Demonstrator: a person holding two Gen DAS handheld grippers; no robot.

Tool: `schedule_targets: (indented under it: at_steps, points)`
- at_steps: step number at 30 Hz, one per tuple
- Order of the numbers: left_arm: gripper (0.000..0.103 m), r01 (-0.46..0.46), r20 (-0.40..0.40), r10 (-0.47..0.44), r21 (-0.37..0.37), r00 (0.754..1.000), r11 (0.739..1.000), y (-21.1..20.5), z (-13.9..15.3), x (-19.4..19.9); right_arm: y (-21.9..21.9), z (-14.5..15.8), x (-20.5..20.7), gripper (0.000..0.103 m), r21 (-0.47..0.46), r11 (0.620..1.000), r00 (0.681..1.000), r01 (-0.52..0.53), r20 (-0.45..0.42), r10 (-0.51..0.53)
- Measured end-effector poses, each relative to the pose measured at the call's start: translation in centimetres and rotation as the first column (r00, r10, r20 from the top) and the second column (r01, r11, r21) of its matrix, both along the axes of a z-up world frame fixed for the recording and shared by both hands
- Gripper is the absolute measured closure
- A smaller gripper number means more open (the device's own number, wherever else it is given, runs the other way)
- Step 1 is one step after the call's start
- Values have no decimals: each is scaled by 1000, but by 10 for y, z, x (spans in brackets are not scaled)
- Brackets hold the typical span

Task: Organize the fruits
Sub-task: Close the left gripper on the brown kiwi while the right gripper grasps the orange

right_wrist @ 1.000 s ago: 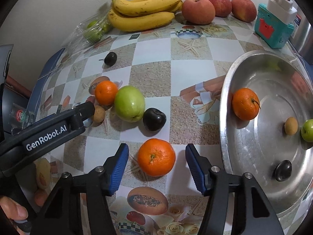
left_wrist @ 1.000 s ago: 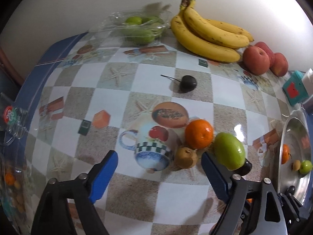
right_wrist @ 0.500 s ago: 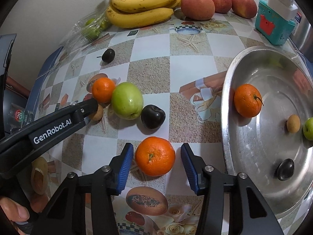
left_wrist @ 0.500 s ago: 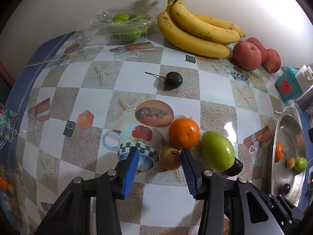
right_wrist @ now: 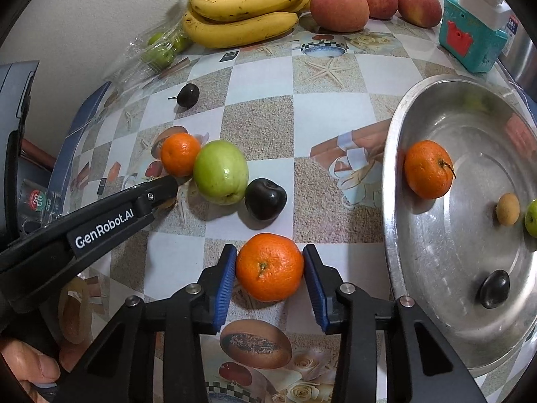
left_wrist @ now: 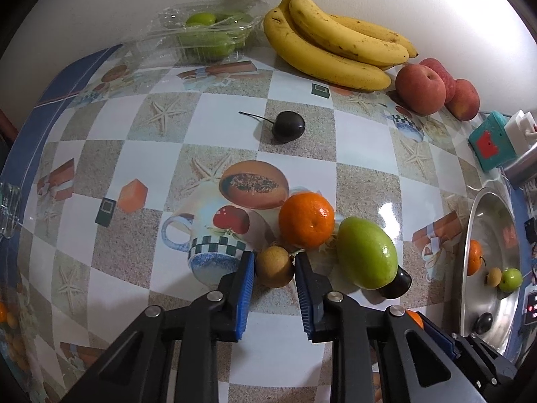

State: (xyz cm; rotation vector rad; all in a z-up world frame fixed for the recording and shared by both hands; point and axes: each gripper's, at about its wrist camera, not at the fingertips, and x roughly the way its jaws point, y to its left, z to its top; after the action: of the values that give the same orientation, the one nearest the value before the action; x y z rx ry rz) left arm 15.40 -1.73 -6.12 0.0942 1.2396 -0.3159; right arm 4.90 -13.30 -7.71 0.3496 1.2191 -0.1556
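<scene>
I have the small brown fruit [left_wrist: 274, 266] pinched in my left gripper [left_wrist: 273, 270], just closed. My right gripper [right_wrist: 269, 268], jaws closing, brackets the orange [right_wrist: 269, 266], pads touching it. The steel bowl [right_wrist: 391, 181] lies just right of that orange.

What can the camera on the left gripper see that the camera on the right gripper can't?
Only the left wrist view shows the small brown fruit squeezed between the left gripper fingers. Only the right wrist view shows the right gripper fingers pressing on the near orange, and part of a hand. Both show the bananas, the green fruit and the metal bowl.
</scene>
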Motion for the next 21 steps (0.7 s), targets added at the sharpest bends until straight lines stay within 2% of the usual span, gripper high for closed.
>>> schedule_targets:
  at_steps: [13,21]
  points:
    - [76,-1,35,0,37,999,999,4,26,-4,0,2,-2,62,44,999,1000,8,8,-8]
    - [76,-16,105,13,22,994,1000,11,58,-8,1,24,-5,62,66,998,998,0,61,-4]
